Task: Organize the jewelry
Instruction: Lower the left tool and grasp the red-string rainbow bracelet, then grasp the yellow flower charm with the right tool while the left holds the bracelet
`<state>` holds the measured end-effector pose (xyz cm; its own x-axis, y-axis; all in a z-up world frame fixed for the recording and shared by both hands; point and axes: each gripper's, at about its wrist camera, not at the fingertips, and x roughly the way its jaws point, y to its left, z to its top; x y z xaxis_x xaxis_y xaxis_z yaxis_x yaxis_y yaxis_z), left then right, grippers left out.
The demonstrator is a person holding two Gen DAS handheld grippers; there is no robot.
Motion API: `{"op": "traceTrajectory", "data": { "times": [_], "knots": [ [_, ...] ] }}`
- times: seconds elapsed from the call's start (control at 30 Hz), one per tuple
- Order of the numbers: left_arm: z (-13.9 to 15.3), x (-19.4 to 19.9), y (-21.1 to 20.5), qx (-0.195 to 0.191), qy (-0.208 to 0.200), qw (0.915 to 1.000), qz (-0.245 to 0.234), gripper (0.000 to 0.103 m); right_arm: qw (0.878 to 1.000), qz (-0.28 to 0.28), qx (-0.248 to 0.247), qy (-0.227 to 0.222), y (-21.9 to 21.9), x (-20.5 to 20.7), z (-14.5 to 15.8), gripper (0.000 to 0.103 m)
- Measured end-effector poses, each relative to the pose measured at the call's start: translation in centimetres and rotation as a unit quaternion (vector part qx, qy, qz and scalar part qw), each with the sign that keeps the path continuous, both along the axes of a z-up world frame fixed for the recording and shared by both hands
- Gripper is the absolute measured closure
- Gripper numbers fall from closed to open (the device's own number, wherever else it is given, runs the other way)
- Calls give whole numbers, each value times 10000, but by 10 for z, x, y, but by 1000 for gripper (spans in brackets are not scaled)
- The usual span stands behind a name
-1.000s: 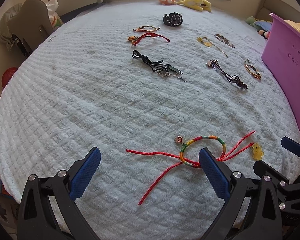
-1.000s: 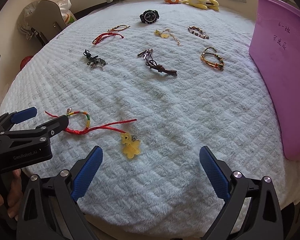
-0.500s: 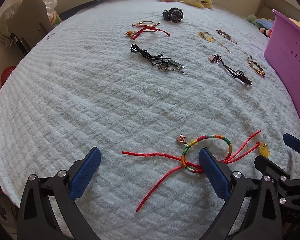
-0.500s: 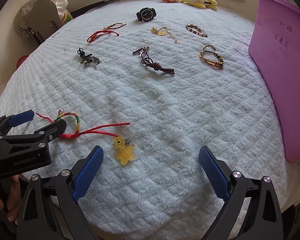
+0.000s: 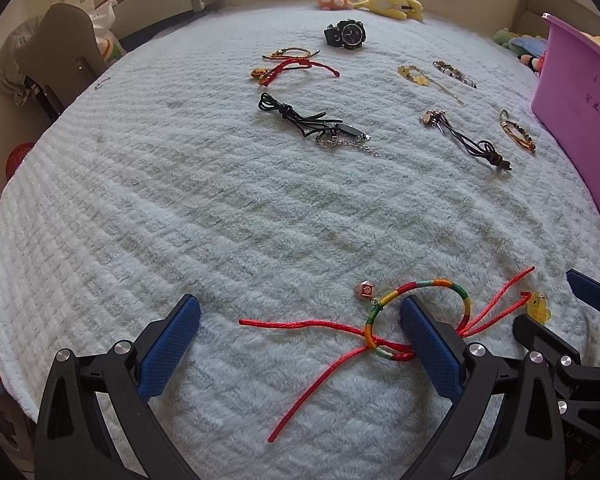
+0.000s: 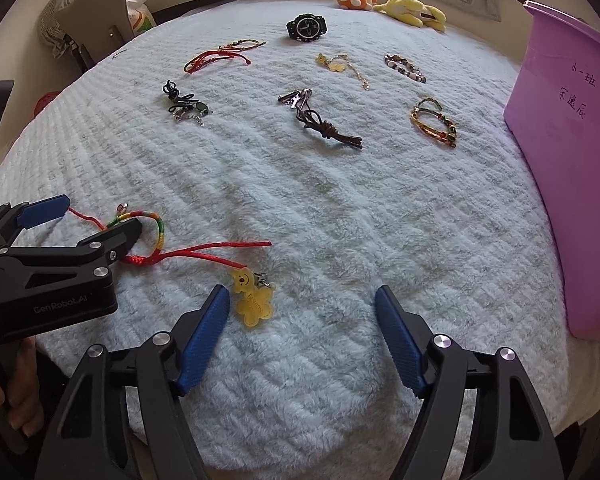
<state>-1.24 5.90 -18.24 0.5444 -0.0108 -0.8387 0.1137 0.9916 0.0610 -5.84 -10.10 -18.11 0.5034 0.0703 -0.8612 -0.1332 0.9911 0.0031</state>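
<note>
I hold my left tool (image 5: 300,344) spread wide, its right finger inside the rainbow bracelet (image 5: 420,312) at 5 o'clock on the bed (image 5: 220,208), apparently to hook it; my right tool (image 6: 302,330) gapes empty just beside the yellow bear charm (image 6: 253,299).

on the bed (image 6: 340,208), the bracelet with long cords (image 6: 156,236) lies at 9 o'clock, just before the left gripper (image 6: 88,220). the bear charm (image 6: 252,296) lies at 7 o'clock, touching a cord end. the watch (image 6: 306,28) sits at 12 o'clock, two plush toys (image 6: 384,2) behind it. the bin (image 6: 568,128) stands at 3 o'clock.
</note>
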Motion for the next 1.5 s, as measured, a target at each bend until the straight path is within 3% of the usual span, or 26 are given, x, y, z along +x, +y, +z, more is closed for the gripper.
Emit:
{"op": "traceTrajectory", "data": {
  "times": [0.13,0.23,0.3,0.37,0.5,0.57,0.7,1.13,1.5],
  "knots": [
    [1,-5,-2,1,-76,10000,-25,11,10000,-50,46,-22,-4,0,2,45],
    [4,-11,-8,44,-107,9998,-156,23,9999,-84,76,-24,-8,0,3,51],
    [5,-14,-12,49,-107,9996,-248,35,9999,-65,79,-43,-8,-1,4,58],
    [7,-17,-15,53,-126,9994,-333,44,9999,26,87,-61,-5,-2,5,71],
    [9,-21,-20,-56,-113,9984,-559,70,9999,36,62,-82,-4,-3,6,76],
    [11,-22,-20,-120,-86,9981,-599,81,9998,-53,187,-56,-10,-3,8,84],
    [13,-22,-14,-427,16,9973,-591,93,9995,-133,284,-17,-17,-3,8,90],
    [20,-23,-4,-1140,89,9912,-663,96,9990,-167,417,-31,-20,-4,8,90],
    [39,-27,-2,-1060,-33,9923,-637,96,9977,-295,598,-69,-32,-9,18,90]
  ]
}}
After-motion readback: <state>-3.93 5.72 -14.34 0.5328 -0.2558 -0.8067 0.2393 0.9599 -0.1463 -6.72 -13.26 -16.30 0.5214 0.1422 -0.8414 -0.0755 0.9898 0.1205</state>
